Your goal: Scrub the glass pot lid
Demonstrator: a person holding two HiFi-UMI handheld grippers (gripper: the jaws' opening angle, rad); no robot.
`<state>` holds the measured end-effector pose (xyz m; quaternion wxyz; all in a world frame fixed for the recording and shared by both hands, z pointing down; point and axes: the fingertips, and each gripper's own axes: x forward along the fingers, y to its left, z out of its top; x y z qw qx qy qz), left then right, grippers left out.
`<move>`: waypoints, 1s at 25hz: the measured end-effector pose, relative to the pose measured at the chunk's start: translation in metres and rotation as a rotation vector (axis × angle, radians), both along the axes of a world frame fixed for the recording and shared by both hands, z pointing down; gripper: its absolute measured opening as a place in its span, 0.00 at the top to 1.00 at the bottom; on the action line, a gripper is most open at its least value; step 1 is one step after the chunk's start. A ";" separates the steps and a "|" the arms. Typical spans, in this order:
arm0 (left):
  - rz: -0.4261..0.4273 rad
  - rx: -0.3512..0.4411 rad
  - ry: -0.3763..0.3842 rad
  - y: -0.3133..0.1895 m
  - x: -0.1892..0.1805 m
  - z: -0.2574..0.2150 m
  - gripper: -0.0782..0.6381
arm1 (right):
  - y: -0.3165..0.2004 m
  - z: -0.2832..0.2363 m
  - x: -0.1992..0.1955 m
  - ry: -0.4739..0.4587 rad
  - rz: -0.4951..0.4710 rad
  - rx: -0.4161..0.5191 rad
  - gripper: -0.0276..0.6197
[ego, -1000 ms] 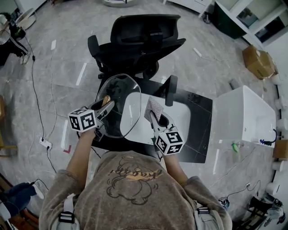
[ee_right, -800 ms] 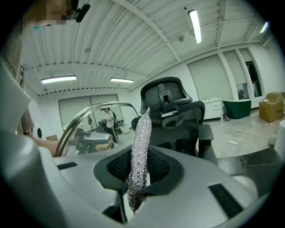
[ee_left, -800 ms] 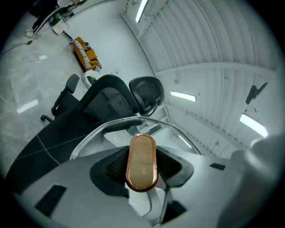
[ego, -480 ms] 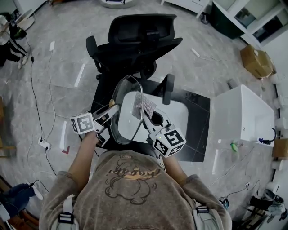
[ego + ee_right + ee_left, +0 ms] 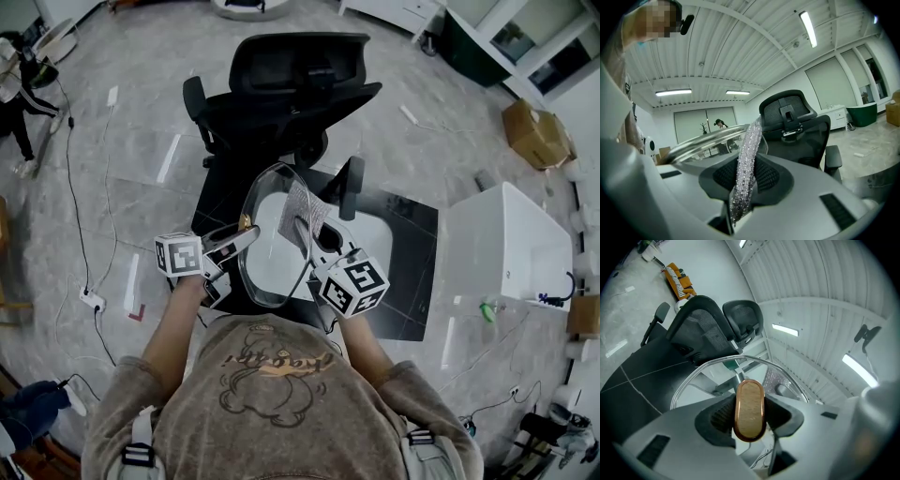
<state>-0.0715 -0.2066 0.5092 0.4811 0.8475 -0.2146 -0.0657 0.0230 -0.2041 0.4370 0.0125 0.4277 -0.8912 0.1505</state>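
Head view shows cloth (image 5: 302, 206) seemingly touching the glass lid (image 5: 265, 253)

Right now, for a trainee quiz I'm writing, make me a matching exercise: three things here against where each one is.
Things: 1 round glass pot lid; 2 silvery sparkly scrubbing cloth; 3 black mesh office chair.
Places: A beyond the black table; B gripped by its wooden knob in the left tool; C pinched in the right tool.
Pairs: 1-B, 2-C, 3-A.
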 end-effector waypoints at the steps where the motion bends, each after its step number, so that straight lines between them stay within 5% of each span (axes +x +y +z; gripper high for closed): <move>1: 0.021 0.006 0.002 0.002 0.005 -0.003 0.64 | -0.003 0.001 0.000 -0.002 0.002 -0.001 0.83; 7: 0.071 0.021 0.017 0.006 0.021 -0.018 0.64 | -0.019 0.001 0.005 -0.127 -0.023 -0.035 0.83; 15: 0.096 0.025 0.008 0.005 0.022 -0.012 0.64 | -0.026 0.005 0.005 -0.174 -0.058 -0.058 0.83; 25: 0.169 0.054 0.085 0.020 0.038 -0.031 0.64 | -0.047 0.030 0.003 -0.132 -0.056 -0.090 0.83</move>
